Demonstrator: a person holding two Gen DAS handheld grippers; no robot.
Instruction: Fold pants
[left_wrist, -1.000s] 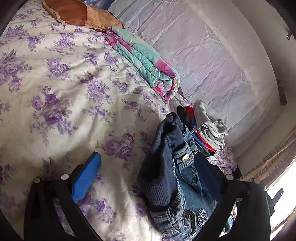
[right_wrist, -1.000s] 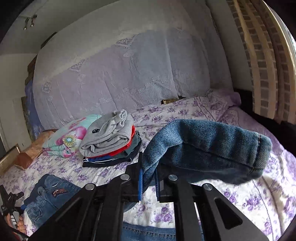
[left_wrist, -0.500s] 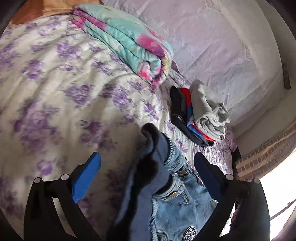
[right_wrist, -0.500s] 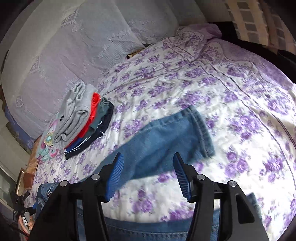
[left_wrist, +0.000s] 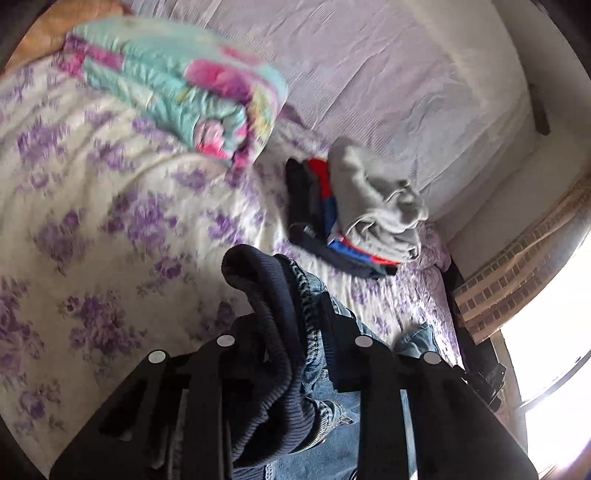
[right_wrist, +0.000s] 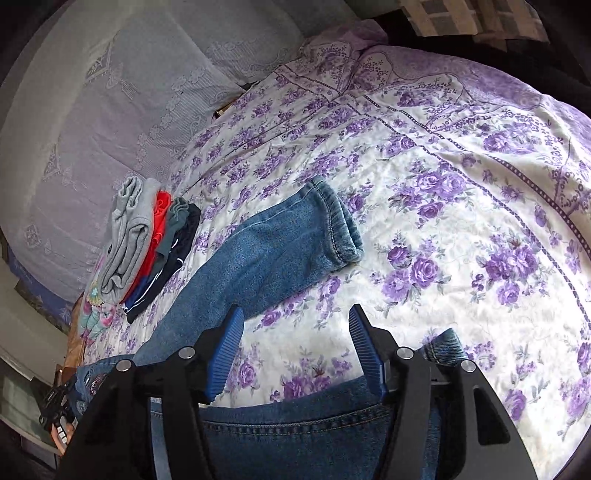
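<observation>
the left gripper (left_wrist: 291, 325) has its jaws drawn in tight on the dark ribbed waistband of the jeans (left_wrist: 295, 314), the band bunched up and humped over between the two black fingers, denim hanging down under it. the right gripper (right_wrist: 295, 347) stands wide, its two blue ribbed pads (right_wrist: 225, 350) well apart with nothing between them but the bedspread (right_wrist: 461, 221).

one pair of jeans, child-sized by the look. from the right wrist view one leg (right_wrist: 266, 258) lies flat on the bedspread, running up and away from the left pad to its cuff; the second leg passes low under the gripper, its cuff (right_wrist: 443, 345) poking out just beside the right pad.

further out, one stack of folded clothes (right_wrist: 147, 240): four or five pieces, grey on top, then red, green, dark navy, blurred where they meet. just beyond it, one folded quilt (left_wrist: 177, 92) in teal and pink. behind both, one pale lace-covered headboard (right_wrist: 110, 110). a brick-patterned strip (left_wrist: 517, 266) shows beside the bright window (left_wrist: 554, 387).
</observation>
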